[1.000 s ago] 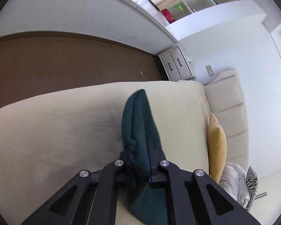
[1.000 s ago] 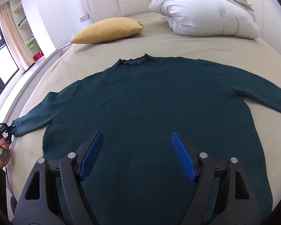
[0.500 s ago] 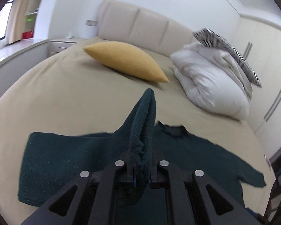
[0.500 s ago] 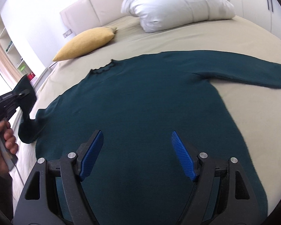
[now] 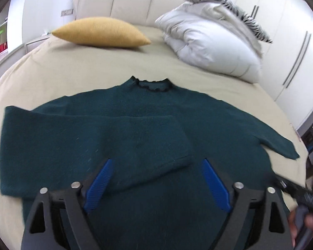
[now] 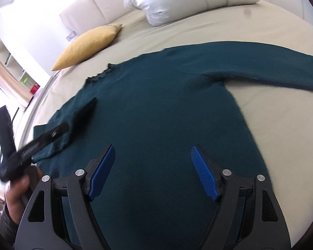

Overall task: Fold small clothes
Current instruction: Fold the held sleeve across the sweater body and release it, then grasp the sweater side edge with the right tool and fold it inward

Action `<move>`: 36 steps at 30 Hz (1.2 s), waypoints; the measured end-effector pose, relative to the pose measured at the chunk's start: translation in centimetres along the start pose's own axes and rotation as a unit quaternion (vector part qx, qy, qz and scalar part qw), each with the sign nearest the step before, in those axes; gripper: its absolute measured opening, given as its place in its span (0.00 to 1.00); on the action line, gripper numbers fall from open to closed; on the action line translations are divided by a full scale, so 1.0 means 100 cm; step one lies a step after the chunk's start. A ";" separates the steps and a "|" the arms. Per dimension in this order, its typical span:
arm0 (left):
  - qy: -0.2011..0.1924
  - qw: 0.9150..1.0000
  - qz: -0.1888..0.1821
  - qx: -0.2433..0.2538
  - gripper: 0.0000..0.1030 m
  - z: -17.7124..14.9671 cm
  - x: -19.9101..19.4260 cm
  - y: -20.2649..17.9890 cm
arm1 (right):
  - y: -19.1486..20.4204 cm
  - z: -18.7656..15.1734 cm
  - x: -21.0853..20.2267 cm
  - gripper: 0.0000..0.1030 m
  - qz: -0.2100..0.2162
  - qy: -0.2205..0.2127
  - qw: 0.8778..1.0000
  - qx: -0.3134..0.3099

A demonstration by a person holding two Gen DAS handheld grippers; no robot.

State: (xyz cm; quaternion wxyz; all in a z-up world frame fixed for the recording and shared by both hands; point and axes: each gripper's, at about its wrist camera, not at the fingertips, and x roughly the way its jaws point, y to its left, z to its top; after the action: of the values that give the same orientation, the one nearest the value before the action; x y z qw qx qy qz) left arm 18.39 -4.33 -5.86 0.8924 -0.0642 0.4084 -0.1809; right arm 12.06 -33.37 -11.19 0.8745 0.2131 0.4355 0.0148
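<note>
A dark green sweater [image 5: 208, 129] is spread flat mid-bed [image 5: 83, 70], one sleeve [image 5: 98, 137] folded across its chest. Above it, the left gripper [image 5: 155, 184] and right gripper [image 6: 153, 171] are held spread wide, empty.

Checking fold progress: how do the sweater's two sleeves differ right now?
The left sleeve is folded inward and lies across the sweater's chest; the right sleeve stretches straight out onto the bed sheet. The left sleeve's cuff rests on fabric, the right sleeve's on bedding. Both lie flat, and neither is gripped.
</note>
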 end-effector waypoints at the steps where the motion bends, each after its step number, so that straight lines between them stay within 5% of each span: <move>1: -0.004 1.000 -0.008 -0.001 0.87 -0.004 -0.008 0.005 | 0.006 0.003 0.005 0.72 0.012 0.005 1.000 -0.003; 5: -0.033 0.999 -0.003 -0.032 0.87 -0.017 -0.043 0.040 | 0.051 0.027 0.041 0.72 0.078 0.042 0.995 -0.035; 11: -0.071 0.991 0.032 -0.113 0.86 -0.013 -0.075 0.114 | 0.113 0.061 0.108 0.69 0.075 0.081 0.991 -0.076; 13: -0.076 0.988 0.040 -0.131 0.85 -0.012 -0.079 0.134 | 0.127 0.068 0.129 0.58 0.068 0.097 0.989 -0.087; 15: -0.079 0.985 0.045 -0.147 0.82 -0.011 -0.081 0.150 | 0.136 0.068 0.155 0.37 0.048 0.126 0.986 -0.101; 19: -0.071 0.981 0.047 -0.175 0.71 -0.008 -0.075 0.176 | 0.157 0.063 0.159 0.07 0.013 0.108 0.981 -0.162; 20: -0.070 0.980 0.047 -0.182 0.71 -0.005 -0.072 0.182 | 0.159 0.066 0.156 0.06 0.013 0.102 0.981 -0.167; 27: -0.066 0.981 0.055 -0.175 0.70 0.019 -0.055 0.190 | 0.125 0.103 0.108 0.06 0.030 0.030 0.991 -0.123; 36: 0.002 0.984 0.105 -0.143 0.62 0.049 0.019 0.188 | 0.057 0.102 0.110 0.06 -0.003 0.042 0.995 -0.096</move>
State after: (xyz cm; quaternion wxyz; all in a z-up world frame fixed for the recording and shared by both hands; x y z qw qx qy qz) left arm 28.33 12.19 -8.89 0.8872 -0.1469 0.4367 -0.0259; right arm 27.61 -29.50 -11.85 0.8716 0.1266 0.4694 0.0631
